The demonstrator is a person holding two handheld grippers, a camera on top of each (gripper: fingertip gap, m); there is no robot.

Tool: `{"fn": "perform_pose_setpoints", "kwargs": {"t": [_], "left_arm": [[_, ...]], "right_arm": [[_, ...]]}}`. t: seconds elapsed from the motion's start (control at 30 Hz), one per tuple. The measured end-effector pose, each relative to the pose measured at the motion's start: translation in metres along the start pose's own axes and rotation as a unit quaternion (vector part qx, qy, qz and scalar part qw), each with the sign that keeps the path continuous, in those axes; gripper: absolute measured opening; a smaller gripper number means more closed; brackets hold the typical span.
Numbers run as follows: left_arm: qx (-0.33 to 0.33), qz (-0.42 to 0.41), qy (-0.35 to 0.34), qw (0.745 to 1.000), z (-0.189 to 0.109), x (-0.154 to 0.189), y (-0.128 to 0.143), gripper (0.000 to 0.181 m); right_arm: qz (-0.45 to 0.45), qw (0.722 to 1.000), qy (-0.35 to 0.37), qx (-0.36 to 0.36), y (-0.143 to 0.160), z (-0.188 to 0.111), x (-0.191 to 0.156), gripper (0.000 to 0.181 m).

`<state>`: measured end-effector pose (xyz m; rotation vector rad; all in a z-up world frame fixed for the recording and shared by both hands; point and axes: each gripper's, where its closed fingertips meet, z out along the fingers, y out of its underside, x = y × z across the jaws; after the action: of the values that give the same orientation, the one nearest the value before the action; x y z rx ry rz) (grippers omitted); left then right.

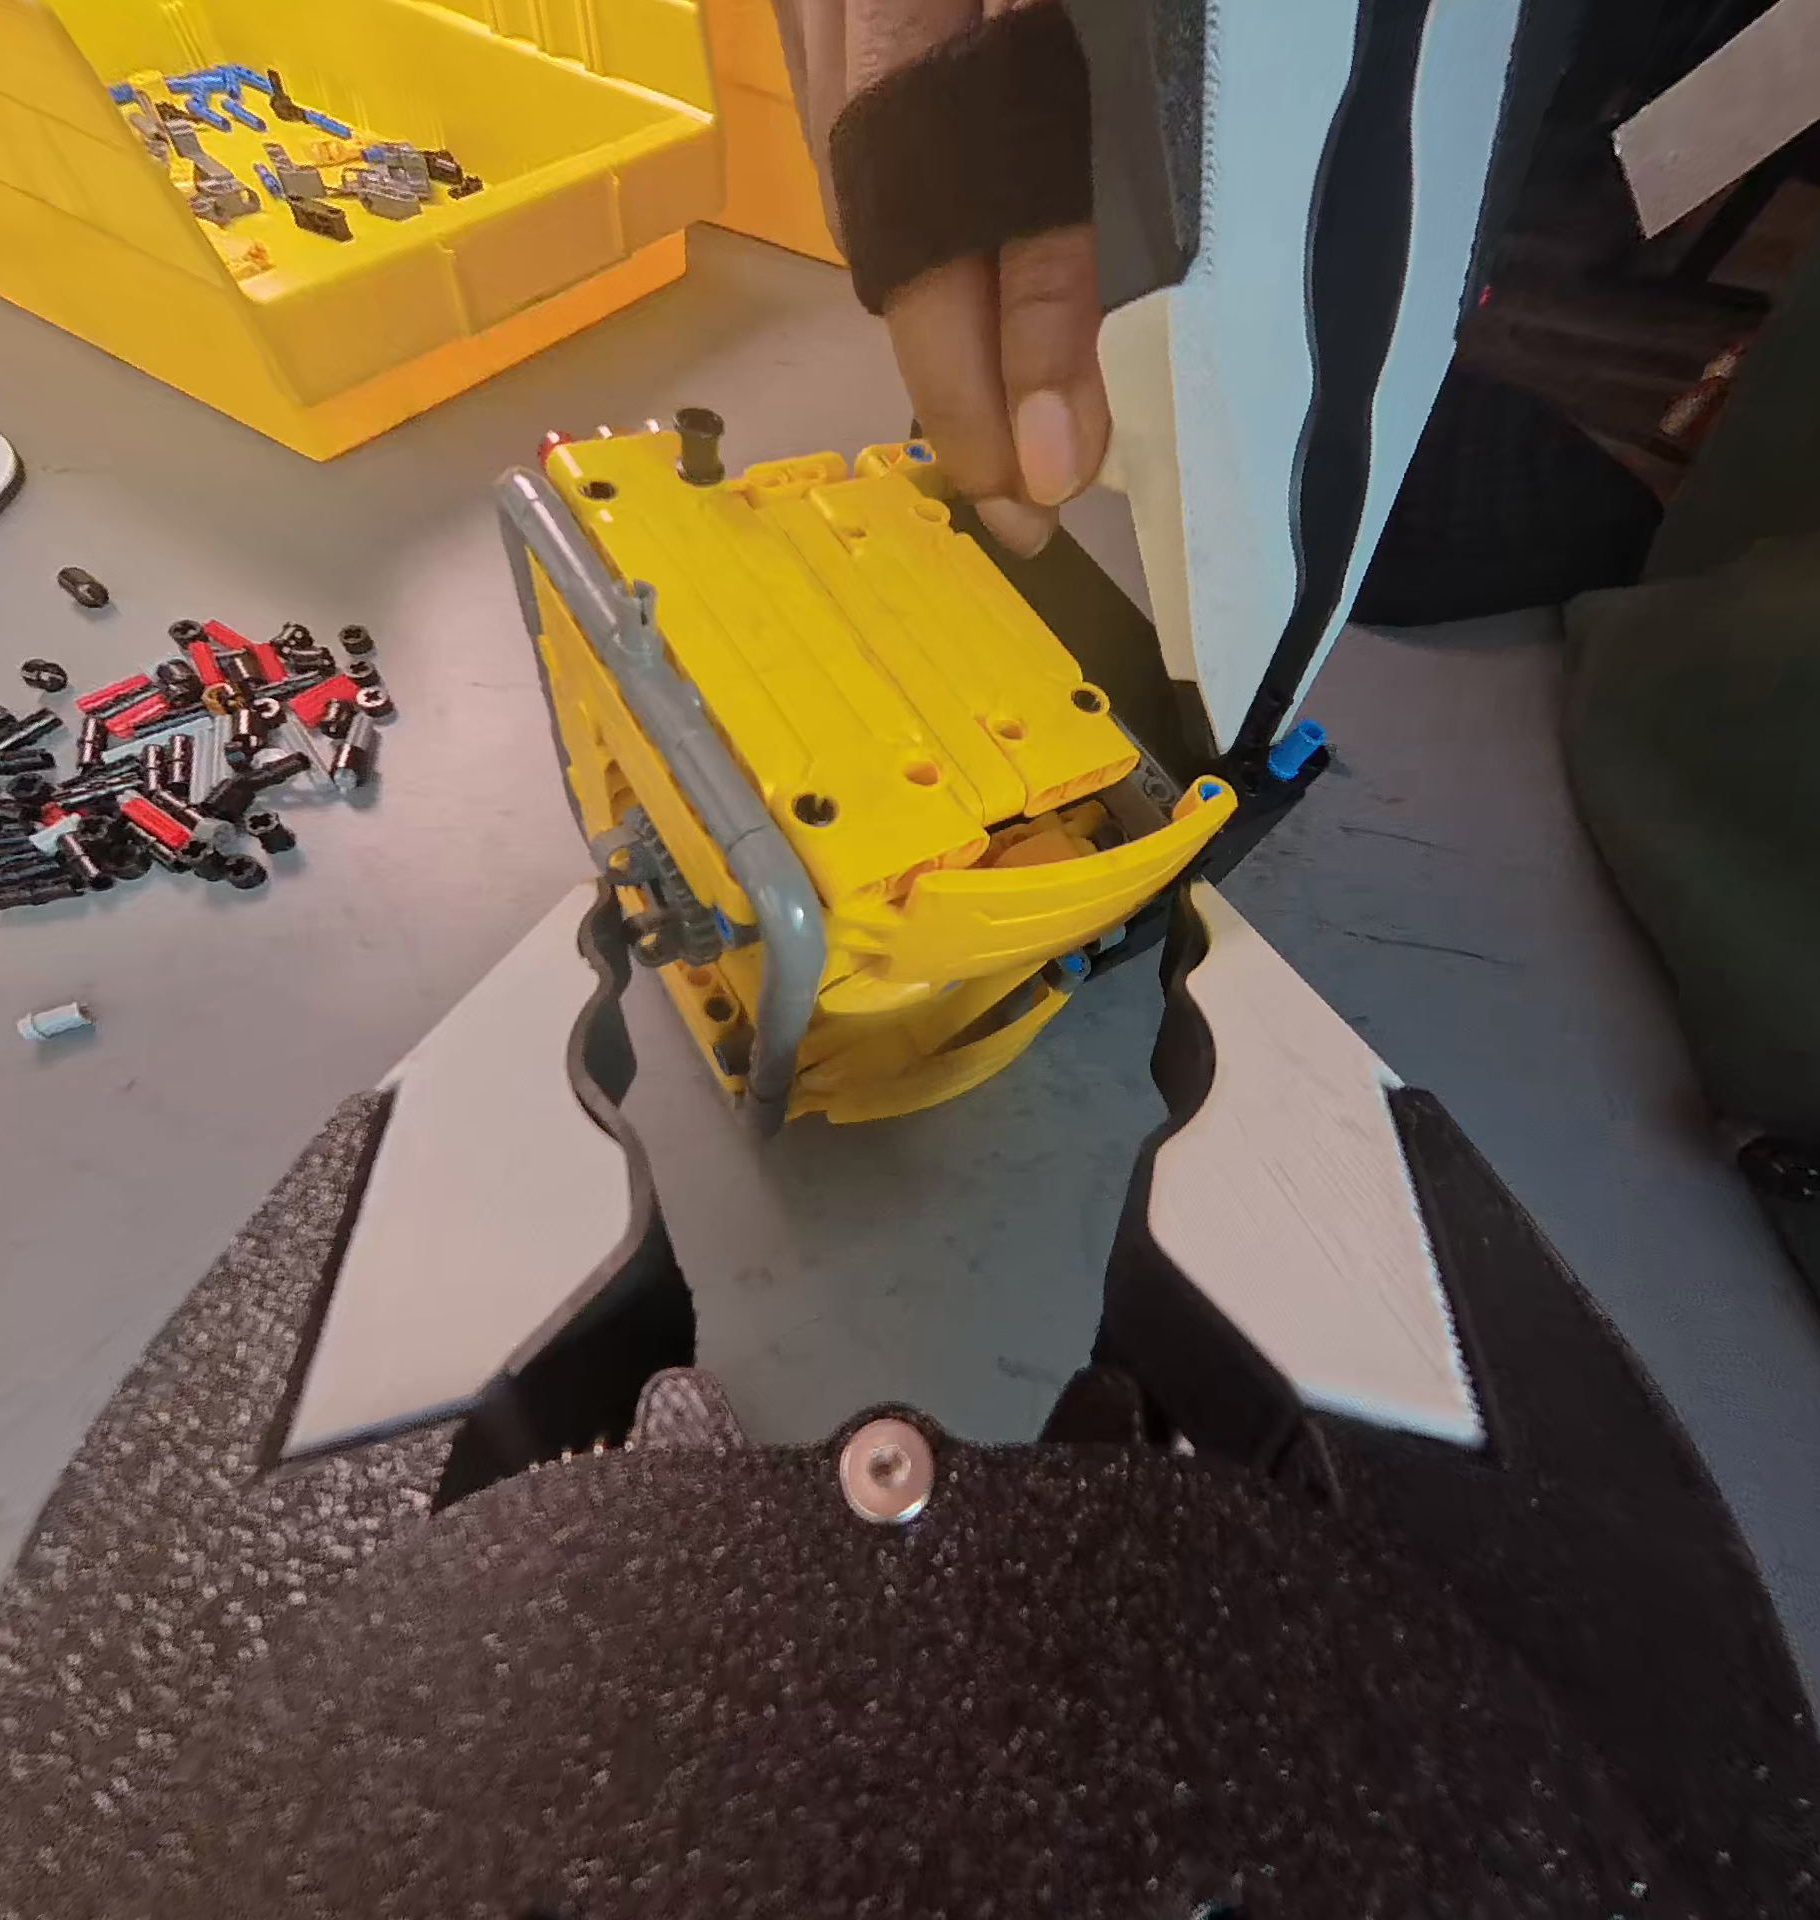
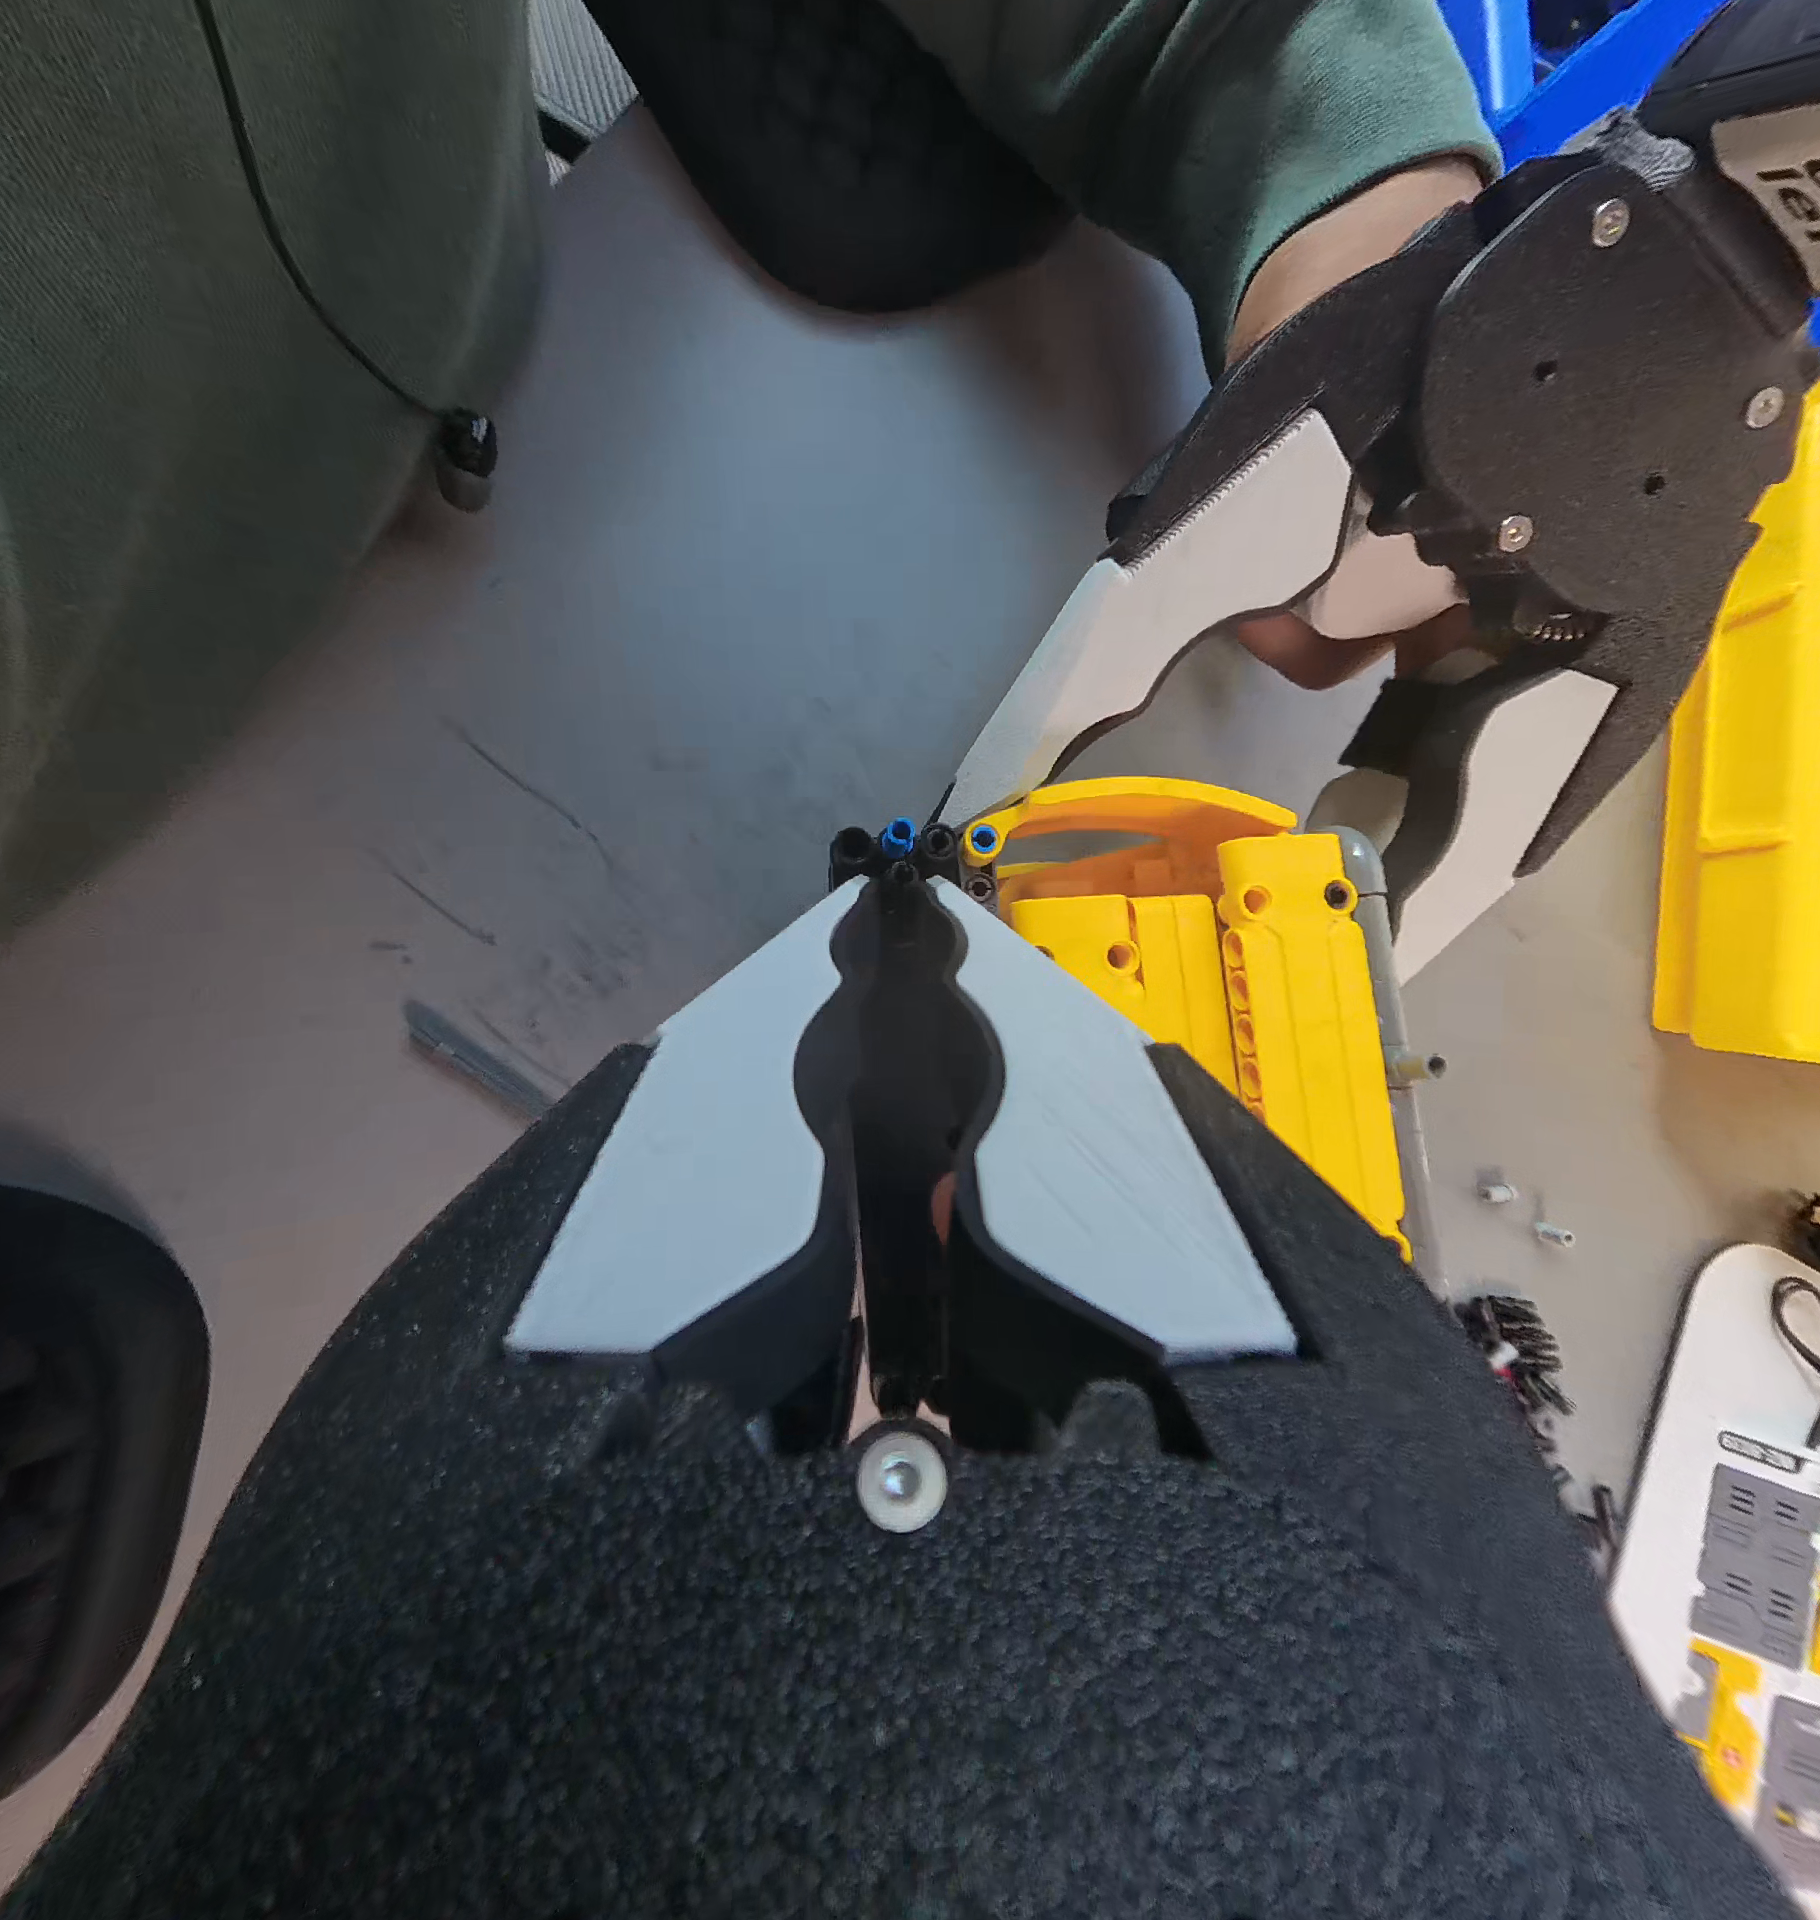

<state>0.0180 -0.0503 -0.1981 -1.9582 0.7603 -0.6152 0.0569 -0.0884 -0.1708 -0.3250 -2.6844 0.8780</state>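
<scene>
A yellow brick-built model (image 1: pixel 833 707) with a grey tube frame and a small gear lies on the grey table. My left gripper (image 1: pixel 890 935) is shut on it, with one fingertip on the gear side and the other on the curved yellow panel. My right gripper (image 2: pixel 901 904) is shut on a long black beam (image 2: pixel 901 1195). The beam's end carries a blue pin (image 2: pixel 898 831) and touches the model's corner (image 2: pixel 989 862). In the left wrist view the beam's end (image 1: pixel 1261 774) and pin (image 1: pixel 1298 748) meet the model's right corner. A person's fingers (image 1: pixel 1031 447) rest on the model's far edge.
A yellow bin (image 1: pixel 573 281) with small grey, black and blue parts stands at the back left. A pile of black and red pins (image 1: pixel 158 748) lies to the left. A printed booklet (image 2: pixel 1779 1621) and another yellow bin (image 2: pixel 1779 779) show in the right wrist view. A person's green sleeve (image 2: pixel 1249 114) is close.
</scene>
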Motion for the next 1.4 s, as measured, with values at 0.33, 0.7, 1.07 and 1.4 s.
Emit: {"fn": "perform_pose_setpoints", "kwargs": {"t": [0.33, 0.7, 1.07, 1.4], "left_arm": [[-0.008, 0.025, -0.011, 1.0, 0.0, -0.002, 0.003, 0.07], [-0.021, 0.04, -0.022, 0.999, -0.002, -0.005, 0.007, 0.064], [0.014, 0.035, -0.151, 0.988, -0.04, 0.013, -0.012, 0.064], [0.009, 0.024, -0.148, 0.989, -0.011, 0.032, -0.013, 0.04]], "right_arm": [[0.032, 0.997, -0.033, 0.06, -0.002, -0.004, -0.007, 0.002], [0.037, 0.998, -0.016, 0.052, -0.006, -0.002, -0.012, 0.004], [0.123, 0.984, 0.064, 0.115, -0.009, -0.017, 0.017, 0.006], [0.157, 0.975, 0.096, 0.123, -0.012, -0.015, 0.027, 0.006]]}}
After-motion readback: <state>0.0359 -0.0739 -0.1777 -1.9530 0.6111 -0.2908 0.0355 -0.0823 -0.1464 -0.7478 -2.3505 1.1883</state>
